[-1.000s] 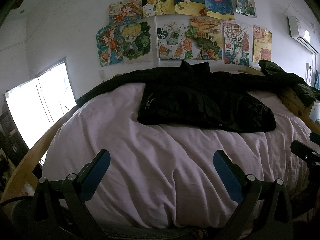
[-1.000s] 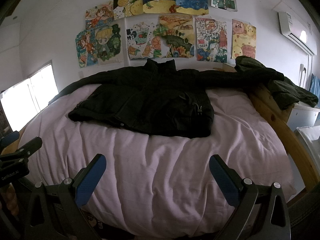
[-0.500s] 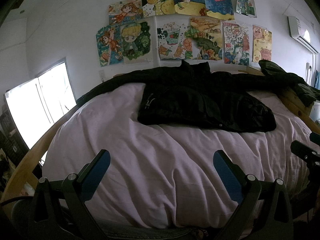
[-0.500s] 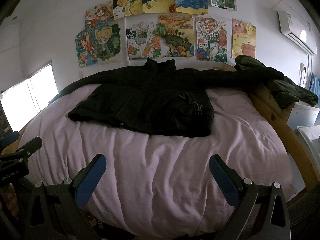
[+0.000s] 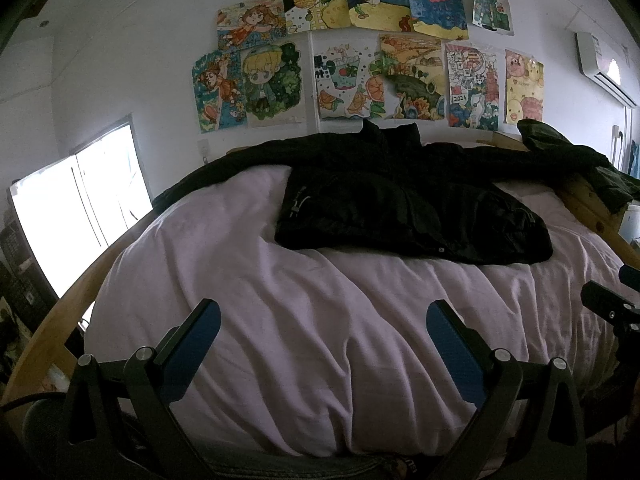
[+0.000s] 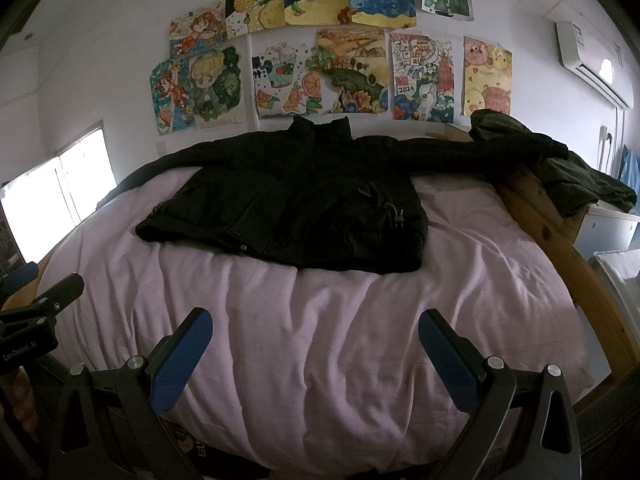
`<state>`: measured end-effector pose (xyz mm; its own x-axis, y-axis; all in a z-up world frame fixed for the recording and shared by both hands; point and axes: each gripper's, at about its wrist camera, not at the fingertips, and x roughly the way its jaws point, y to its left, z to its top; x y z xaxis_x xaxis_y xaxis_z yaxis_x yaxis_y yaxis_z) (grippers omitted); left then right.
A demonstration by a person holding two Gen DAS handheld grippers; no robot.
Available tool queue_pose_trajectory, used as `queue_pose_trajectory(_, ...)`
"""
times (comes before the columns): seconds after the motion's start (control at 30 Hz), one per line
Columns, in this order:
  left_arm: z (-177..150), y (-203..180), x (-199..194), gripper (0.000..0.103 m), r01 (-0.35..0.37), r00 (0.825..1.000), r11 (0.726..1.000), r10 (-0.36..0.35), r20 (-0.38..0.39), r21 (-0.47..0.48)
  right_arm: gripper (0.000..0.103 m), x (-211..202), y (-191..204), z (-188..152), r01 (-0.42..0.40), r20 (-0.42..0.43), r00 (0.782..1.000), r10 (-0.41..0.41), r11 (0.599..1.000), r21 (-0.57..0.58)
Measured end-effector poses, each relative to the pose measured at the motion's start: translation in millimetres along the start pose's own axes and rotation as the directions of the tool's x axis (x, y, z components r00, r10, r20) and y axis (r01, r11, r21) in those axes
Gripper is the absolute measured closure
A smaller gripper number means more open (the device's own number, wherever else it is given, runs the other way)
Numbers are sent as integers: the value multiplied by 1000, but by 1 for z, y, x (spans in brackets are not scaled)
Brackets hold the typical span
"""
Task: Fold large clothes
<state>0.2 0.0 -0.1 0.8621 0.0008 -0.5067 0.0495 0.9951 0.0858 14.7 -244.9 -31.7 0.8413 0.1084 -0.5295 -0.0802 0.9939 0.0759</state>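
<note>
Closest to my cameras, both tools sit low at the foot of the bed. My left gripper point(image 5: 320, 334) has its blue pads spread wide with nothing between them, only wrinkled bedding beneath. My right gripper point(image 6: 314, 340) is the same: jaws far apart, empty, hovering over the near edge. Each one shows at the margin of the other's view, so they are side by side.

Beyond them lies a broad stretch of the pale pink duvet point(image 6: 360, 300), rumpled and bare, set in a wooden bed frame point(image 6: 560, 248).

Further on, well apart from either gripper, is the black jacket point(image 6: 304, 216). It lies face up across the far half of the bed, collar toward the wall, both sleeves stretched out to the sides along the head of the bed. Its lower hem looks doubled or bunched on one side, but I cannot tell whether that is a deliberate fold. A second dark garment point(image 6: 576, 176) is heaped on the frame at the far right corner.

Behind everything, children's drawings point(image 6: 332, 40) cover the wall.

My judgement: the jacket is laid out and folding has not really begun. Sleeves still need to come in, then the body needs doubling over.
</note>
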Motion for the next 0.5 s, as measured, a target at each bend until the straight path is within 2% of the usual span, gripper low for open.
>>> queue_pose_trajectory(0.3, 0, 1, 1, 2, -3, 1000, 1000, 3, -15, -9, 0, 9, 3, -9, 29, -37, 999, -29, 1000, 0)
queue_pose_trajectory(0.47, 9, 6, 10, 2, 47, 997, 998, -49, -53, -51, 0, 15, -3, -1, 52, -50, 997, -52, 999, 4)
queue_pose_trajectory(0.5, 13, 7, 8, 2, 34, 998, 998, -36, -44, -45, 0, 12, -3, 3, 50, -41, 998, -50, 999, 0)
